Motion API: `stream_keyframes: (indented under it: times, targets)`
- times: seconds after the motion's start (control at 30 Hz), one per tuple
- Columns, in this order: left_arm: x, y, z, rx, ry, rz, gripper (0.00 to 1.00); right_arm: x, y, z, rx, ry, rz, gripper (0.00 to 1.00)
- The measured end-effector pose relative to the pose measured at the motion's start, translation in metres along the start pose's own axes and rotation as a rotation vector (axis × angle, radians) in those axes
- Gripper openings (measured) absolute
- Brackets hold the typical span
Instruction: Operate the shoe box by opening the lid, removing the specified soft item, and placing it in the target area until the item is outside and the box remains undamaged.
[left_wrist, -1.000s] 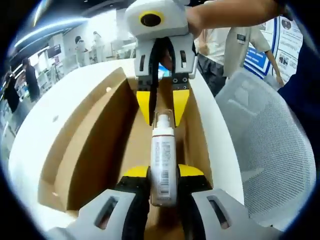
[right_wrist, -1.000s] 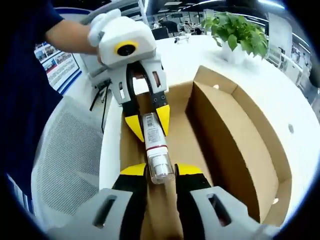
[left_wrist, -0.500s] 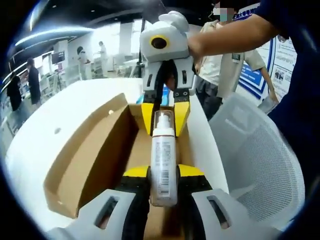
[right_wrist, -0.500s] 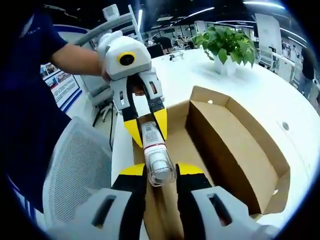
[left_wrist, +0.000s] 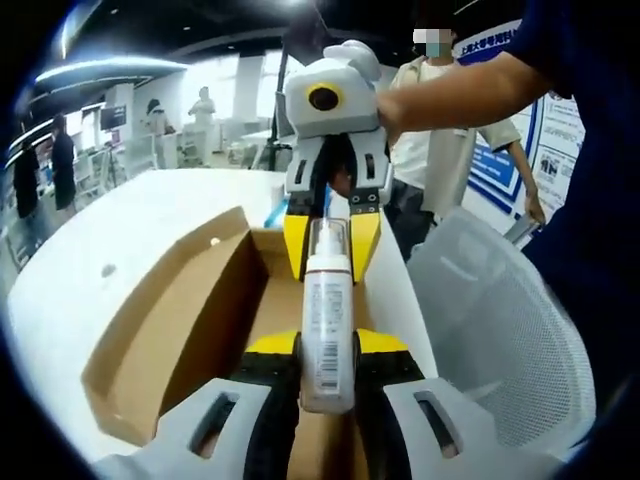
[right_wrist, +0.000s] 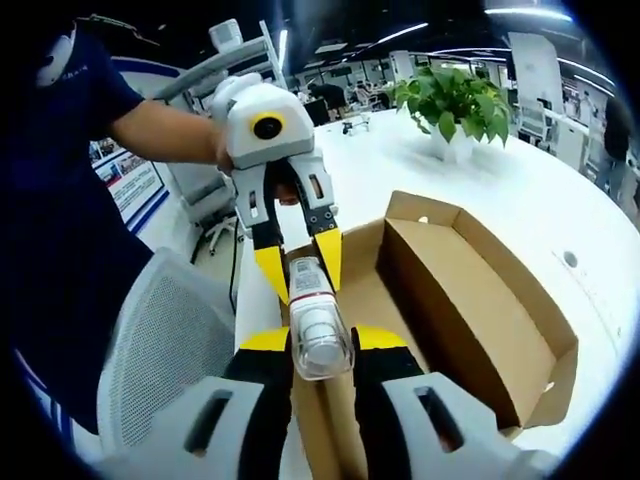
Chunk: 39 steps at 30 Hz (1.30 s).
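While both hand-held grippers are clamping white bottle (left_wrist: 327, 330) end to end, left hand-held gripper (left_wrist: 327, 352) is pinching base, right hand-held gripper (right_wrist: 322, 345) is pinching cap. Bottle is hanging above open shoe box (right_wrist: 470, 300), apparently clear of cardboard walls. Best keeping it level, both hands travelling together. White counter (right_wrist: 480, 190) beyond box is offering open room; mesh chair (left_wrist: 500, 320) is crowding near side; potted plant (right_wrist: 455, 100) is standing far back.

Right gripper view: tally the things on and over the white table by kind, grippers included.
Grippers: 2 (right gripper, left gripper)
Clear-capped bottle, held by both: 1
Open cardboard shoe box: 1
Potted plant: 1
Total: 5
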<state>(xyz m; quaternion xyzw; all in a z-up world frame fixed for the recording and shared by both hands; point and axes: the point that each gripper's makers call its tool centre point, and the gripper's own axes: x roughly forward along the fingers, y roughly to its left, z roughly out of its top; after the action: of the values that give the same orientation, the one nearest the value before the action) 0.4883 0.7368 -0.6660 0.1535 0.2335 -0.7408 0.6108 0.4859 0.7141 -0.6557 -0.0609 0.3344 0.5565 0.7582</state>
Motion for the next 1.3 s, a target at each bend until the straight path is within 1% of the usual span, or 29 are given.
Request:
stream_keyframes:
  times: [0.2, 0.47, 0.67, 0.83, 1.03, 1.1, 1.13, 1.3]
  targets:
    - [0.000, -0.003, 0.002, -0.007, -0.010, -0.016, 0.17, 0.000, 0.006, 0.006, 0.020, -0.024, 0.022, 0.20]
    - [-0.001, -0.006, 0.007, -0.013, -0.020, -0.029, 0.17, 0.002, 0.010, 0.014, 0.019, -0.042, 0.035, 0.21]
    - [0.001, -0.008, 0.008, -0.022, -0.022, -0.049, 0.17, 0.005, 0.014, 0.013, 0.008, -0.029, 0.041, 0.21]
    - [0.003, -0.010, 0.007, -0.020, -0.008, -0.055, 0.17, 0.006, 0.016, 0.012, 0.011, -0.028, 0.045, 0.21]
    - [0.005, -0.013, 0.005, -0.035, 0.009, -0.076, 0.17, 0.007, 0.019, 0.010, 0.012, -0.021, 0.051, 0.21]
    - [0.006, -0.015, 0.005, -0.036, 0.012, -0.077, 0.17, 0.007, 0.020, 0.009, 0.010, -0.018, 0.050, 0.20]
    - [0.006, -0.015, 0.005, -0.038, 0.012, -0.076, 0.17, 0.007, 0.020, 0.010, -0.009, -0.024, 0.041, 0.20]
    - [0.007, -0.016, 0.003, -0.050, 0.015, -0.077, 0.17, 0.007, 0.020, 0.008, 0.001, -0.026, 0.039, 0.20]
